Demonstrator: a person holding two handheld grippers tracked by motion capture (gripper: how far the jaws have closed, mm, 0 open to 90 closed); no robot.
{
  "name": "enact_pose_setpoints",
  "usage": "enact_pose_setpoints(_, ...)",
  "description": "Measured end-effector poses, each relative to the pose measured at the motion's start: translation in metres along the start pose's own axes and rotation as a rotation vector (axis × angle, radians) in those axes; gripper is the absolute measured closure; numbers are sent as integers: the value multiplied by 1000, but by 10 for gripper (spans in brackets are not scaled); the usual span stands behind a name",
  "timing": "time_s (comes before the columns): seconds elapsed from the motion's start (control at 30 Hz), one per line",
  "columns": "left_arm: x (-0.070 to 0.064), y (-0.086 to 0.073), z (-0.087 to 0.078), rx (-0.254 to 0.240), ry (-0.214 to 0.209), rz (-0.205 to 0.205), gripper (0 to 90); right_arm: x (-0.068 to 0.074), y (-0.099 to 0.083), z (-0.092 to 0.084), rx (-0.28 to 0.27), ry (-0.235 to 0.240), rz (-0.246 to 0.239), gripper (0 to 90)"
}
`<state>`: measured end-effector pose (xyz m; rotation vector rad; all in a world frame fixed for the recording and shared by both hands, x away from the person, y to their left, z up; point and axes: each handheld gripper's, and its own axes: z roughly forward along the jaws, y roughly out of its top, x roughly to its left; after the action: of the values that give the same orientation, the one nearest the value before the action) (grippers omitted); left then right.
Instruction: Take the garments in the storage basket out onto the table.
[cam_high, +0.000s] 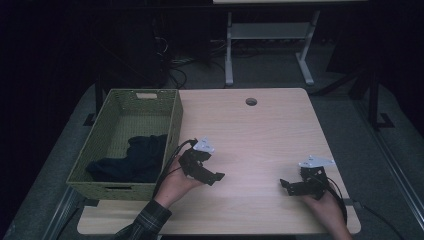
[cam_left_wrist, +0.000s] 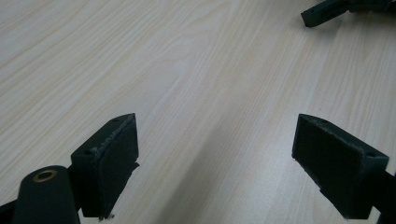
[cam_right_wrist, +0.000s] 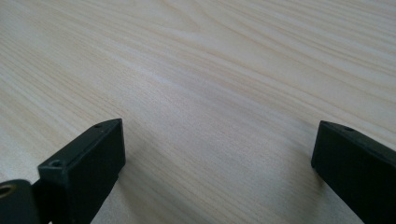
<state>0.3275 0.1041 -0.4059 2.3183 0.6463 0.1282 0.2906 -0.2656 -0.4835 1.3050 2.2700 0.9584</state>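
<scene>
Both tools are held low over the bare wooden table (cam_high: 260, 130). The left gripper (cam_high: 218, 177) is spread wide, nothing between its jaws; the right gripper (cam_high: 284, 183) likewise. Dark clothing (cam_high: 132, 159) is seen inside the green woven basket (cam_high: 172, 125), just beside the left gripper. No writing can be read.
</scene>
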Motion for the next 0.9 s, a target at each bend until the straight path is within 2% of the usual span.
enact_pose_setpoints(0.4,3,11,-9,-6,0,10,145,0,0,0,1,3,0,22)
enact_pose_setpoints(0.57,8,14,-14,27,-5,17,145,0,-1,-1,2,10,-7,23)
enact_pose_setpoints(0.8,13,17,-26,9,-3,6,145,0,-1,-1,3,9,-8,22)
enact_pose_setpoints(0.83,14,17,-29,2,-13,2,145,0,-1,-1,3,9,-7,23)
enact_pose_setpoints(0.9,15,19,-33,-1,-2,16,151,-1,0,-1,1,8,-9,23)
